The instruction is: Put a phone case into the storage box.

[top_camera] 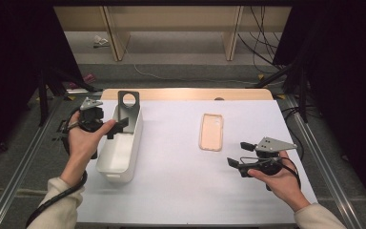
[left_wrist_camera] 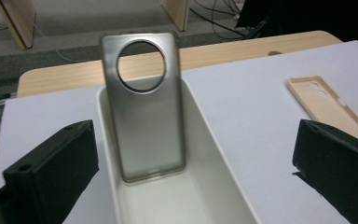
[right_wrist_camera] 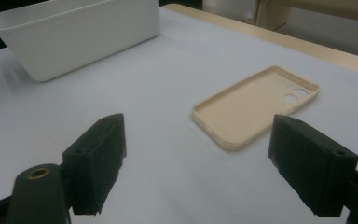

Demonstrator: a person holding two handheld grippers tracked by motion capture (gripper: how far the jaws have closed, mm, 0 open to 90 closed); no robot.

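A grey phone case [top_camera: 128,109] with a round camera hole stands upright inside the white bin [top_camera: 120,174], leaning on the bin's far end. My left gripper [top_camera: 118,126] hovers over the bin's near-left side and is open; in the left gripper view the grey case [left_wrist_camera: 147,126] stands apart, beyond the left gripper [left_wrist_camera: 193,175]. A beige phone case [top_camera: 211,131] lies flat, hollow side up, on the white table cover. My right gripper [top_camera: 238,153] is open just right of the beige case [right_wrist_camera: 256,105], with nothing between its jaws.
The white cover [top_camera: 171,167] leaves a wooden strip [top_camera: 186,94] along the table's far edge. Metal rails [top_camera: 24,157] run down both sides. Beyond the table are wooden furniture legs [top_camera: 114,33] and floor cables [top_camera: 262,43].
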